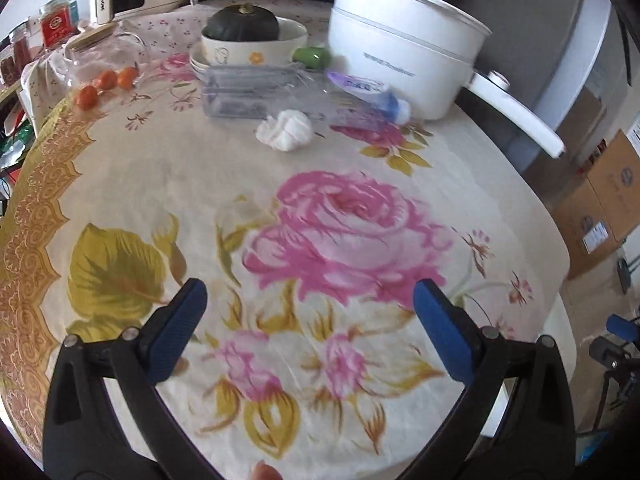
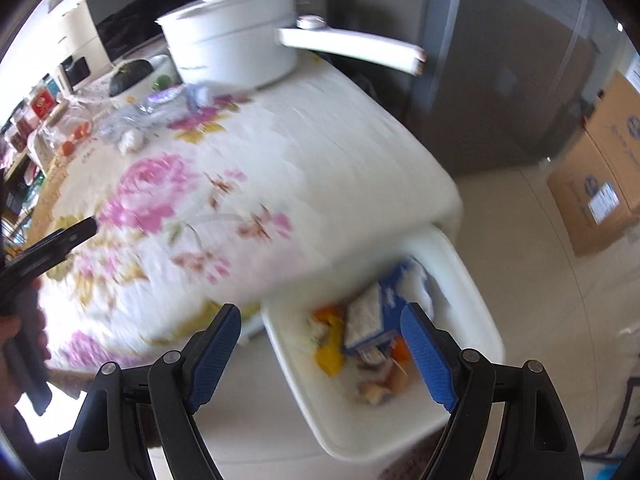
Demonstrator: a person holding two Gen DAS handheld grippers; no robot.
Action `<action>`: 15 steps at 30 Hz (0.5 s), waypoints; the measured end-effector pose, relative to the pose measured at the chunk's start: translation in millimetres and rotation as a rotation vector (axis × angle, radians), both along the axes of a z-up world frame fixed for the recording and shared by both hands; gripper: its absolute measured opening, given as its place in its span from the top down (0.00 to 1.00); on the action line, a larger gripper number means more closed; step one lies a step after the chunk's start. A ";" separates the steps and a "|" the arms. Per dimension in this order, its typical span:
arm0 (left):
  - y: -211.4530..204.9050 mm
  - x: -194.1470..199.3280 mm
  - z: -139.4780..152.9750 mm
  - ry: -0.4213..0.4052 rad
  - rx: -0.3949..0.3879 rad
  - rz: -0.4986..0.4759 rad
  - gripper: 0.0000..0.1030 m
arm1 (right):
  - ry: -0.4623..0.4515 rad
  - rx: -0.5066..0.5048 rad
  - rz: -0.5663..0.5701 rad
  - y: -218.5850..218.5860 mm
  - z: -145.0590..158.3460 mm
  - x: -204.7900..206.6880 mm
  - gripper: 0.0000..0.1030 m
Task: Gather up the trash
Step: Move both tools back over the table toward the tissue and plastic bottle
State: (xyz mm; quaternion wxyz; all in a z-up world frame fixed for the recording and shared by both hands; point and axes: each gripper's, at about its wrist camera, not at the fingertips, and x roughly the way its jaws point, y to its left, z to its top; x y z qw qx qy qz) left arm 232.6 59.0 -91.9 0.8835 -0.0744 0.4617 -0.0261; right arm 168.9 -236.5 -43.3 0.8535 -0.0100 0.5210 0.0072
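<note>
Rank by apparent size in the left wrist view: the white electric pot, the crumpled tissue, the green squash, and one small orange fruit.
1. White electric pot, largest by far.
2. Green squash, sitting in a bowl.
3. Crumpled tissue; it lies nearer the camera than the squash, so their order is unsure.
4. Small orange fruit, smallest.

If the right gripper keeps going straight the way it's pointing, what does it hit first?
Probably the white rectangular trash bin beside the table: the open right gripper points down into it, at the blue-and-white carton among orange scraps. Depth is unclear.
</note>
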 end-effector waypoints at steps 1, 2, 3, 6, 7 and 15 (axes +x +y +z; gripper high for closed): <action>5.5 8.9 -1.2 -0.023 -0.014 0.023 0.01 | -0.010 -0.005 0.011 6.4 0.6 6.8 0.19; 10.7 16.4 -2.4 -0.042 -0.038 0.046 0.01 | -0.019 -0.010 0.025 13.2 1.3 13.9 0.19; 15.6 26.0 -5.3 -0.055 -0.075 0.063 0.01 | -0.026 -0.018 0.042 20.4 0.8 21.7 0.19; 22.0 47.7 -10.6 -0.087 -0.134 0.085 0.01 | -0.040 -0.030 0.083 36.8 -4.2 43.7 0.19; 22.1 56.4 -12.6 -0.109 -0.137 0.084 0.01 | -0.043 -0.032 0.092 40.2 -5.6 48.8 0.19; 22.6 104.2 -29.9 -0.149 -0.132 0.116 0.19 | -0.114 -0.050 0.154 57.5 -20.6 93.1 0.19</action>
